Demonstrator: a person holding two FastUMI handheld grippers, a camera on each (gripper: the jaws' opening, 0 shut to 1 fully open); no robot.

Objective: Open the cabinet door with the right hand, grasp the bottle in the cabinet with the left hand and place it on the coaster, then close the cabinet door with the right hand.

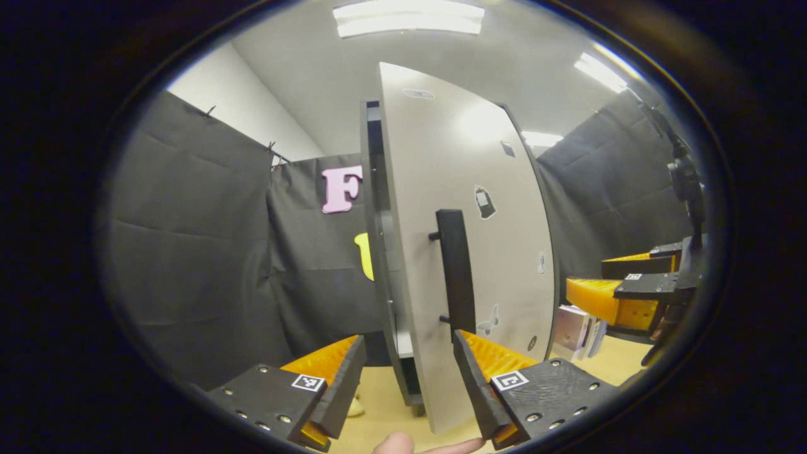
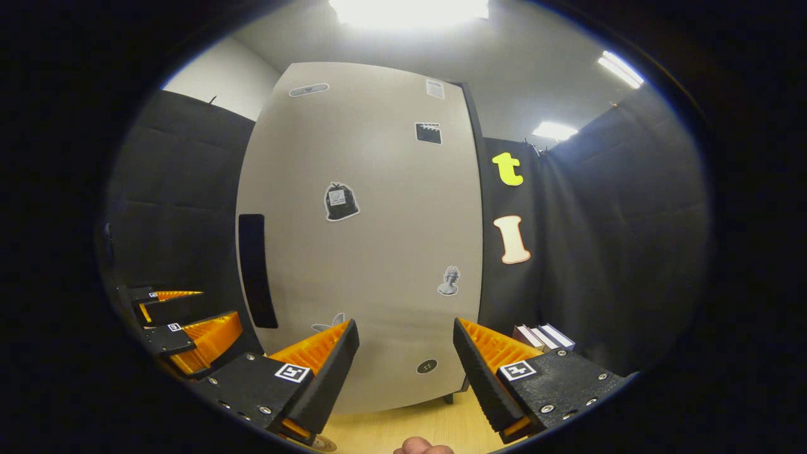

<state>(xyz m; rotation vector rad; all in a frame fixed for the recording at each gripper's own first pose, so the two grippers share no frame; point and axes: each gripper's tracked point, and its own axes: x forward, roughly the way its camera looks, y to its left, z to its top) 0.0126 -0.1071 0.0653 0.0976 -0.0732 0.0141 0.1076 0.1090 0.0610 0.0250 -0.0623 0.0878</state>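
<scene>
From my seat the cabinet door (image 2: 372, 252) reads as a smooth, pale laminate with a soft sheen; the ceiling lights glare off it at the upper middle of the left gripper view. Its handle (image 1: 457, 274) looks like matt black plastic or painted metal, I cannot tell which. Small paper-like stickers (image 2: 340, 202) lie flat on the door, slightly glossy. The worktop (image 2: 403, 429) at the bottom looks like light wood, smooth and matt. The booth wall (image 2: 605, 252) is dull black cloth, creased. My right gripper (image 2: 406, 359) has ribbed plastic fingers (image 2: 498, 350) on grainy, matt plastic bodies with shiny metal screws.
</scene>
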